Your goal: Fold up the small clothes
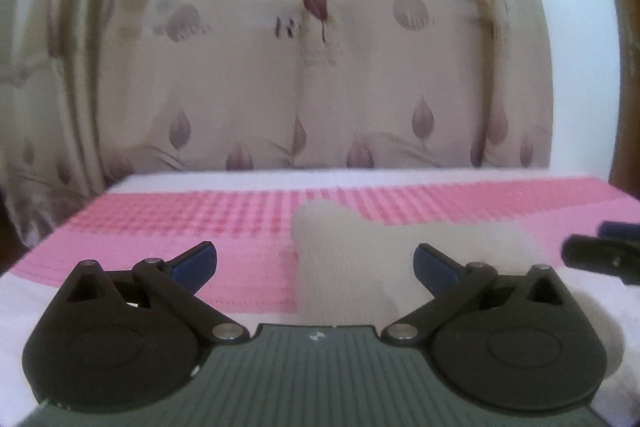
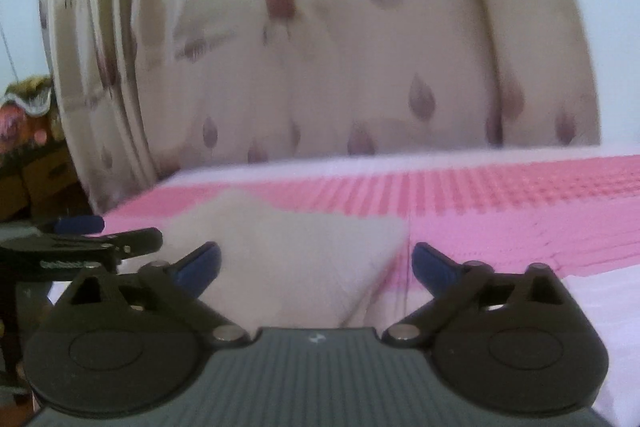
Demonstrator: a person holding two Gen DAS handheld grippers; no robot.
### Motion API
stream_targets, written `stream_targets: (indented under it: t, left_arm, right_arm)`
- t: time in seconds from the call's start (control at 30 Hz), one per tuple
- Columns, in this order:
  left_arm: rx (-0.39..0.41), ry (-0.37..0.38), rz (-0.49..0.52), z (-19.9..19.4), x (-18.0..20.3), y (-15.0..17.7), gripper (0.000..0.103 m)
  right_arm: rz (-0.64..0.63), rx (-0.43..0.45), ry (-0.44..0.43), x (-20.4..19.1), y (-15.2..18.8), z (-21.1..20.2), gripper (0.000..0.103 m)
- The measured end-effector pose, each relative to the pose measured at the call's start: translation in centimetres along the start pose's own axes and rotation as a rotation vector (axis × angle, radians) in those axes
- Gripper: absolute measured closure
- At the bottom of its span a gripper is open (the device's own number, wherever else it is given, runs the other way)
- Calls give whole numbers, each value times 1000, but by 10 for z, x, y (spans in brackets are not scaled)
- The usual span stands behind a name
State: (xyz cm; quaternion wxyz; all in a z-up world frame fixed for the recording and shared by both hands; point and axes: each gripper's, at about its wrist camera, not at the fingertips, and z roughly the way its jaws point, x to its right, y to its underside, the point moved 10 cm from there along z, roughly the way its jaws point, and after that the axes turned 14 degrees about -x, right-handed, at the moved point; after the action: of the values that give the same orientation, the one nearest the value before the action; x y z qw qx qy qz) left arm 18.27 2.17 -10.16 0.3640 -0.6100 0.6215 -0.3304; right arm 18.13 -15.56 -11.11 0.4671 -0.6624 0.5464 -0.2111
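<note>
A small pale cream garment (image 1: 340, 247) lies on a pink checked cloth (image 1: 200, 223), blurred in both wrist views. My left gripper (image 1: 316, 259) stands open just above and in front of it, with its blue pads wide apart and nothing pressed between them. In the right wrist view the same garment (image 2: 288, 251) looks like a flat folded slab. My right gripper (image 2: 316, 261) is open over its near edge, pads clear of the fabric. The right gripper's fingers (image 1: 600, 251) show at the right edge of the left view, and the left gripper's fingers (image 2: 80, 239) at the left edge of the right view.
The pink cloth (image 2: 520, 203) covers a white-sheeted surface (image 2: 600, 307) that runs back to a beige curtain (image 1: 320, 87) with purple leaf prints. Dark furniture with boxes (image 2: 28, 163) stands beyond the left edge. A brown wooden edge (image 1: 628, 27) is at the far right.
</note>
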Motion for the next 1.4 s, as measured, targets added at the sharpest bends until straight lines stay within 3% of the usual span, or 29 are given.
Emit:
stream_targets:
  t: [0.13, 0.27, 0.33, 0.5, 0.63, 0.8, 0.93, 1.4]
  left_arm:
    - [59, -28, -44, -24, -4, -12, 0]
    - [56, -49, -30, -43, -4, -25, 0]
    - [103, -70, -10, -58, -3, -32, 0]
    - [274, -57, 58, -104, 7, -48, 0]
    - [324, -39, 68, -126, 16, -56, 0]
    - [311, -23, 43, -132, 20, -60, 0]
    - [261, 39, 18, -130, 20, -56, 0]
    - [177, 56, 11, -111, 19, -37, 0]
  right_arm:
    - [-9, 52, 12, -13, 2, -23, 0]
    - [-24, 69, 65, -24, 5, -42, 0]
    - [-33, 86, 86, -26, 6, -51, 0]
    - [-22, 92, 44, -33, 7, -66, 0]
    - [-20, 101, 37, -38, 8, -78, 0]
    - [-29, 110, 32, -44, 6, -88, 0]
    - [-52, 109, 43, -49, 8, -92, 0]
    - [-43, 93, 97, -44, 14, -91, 0]
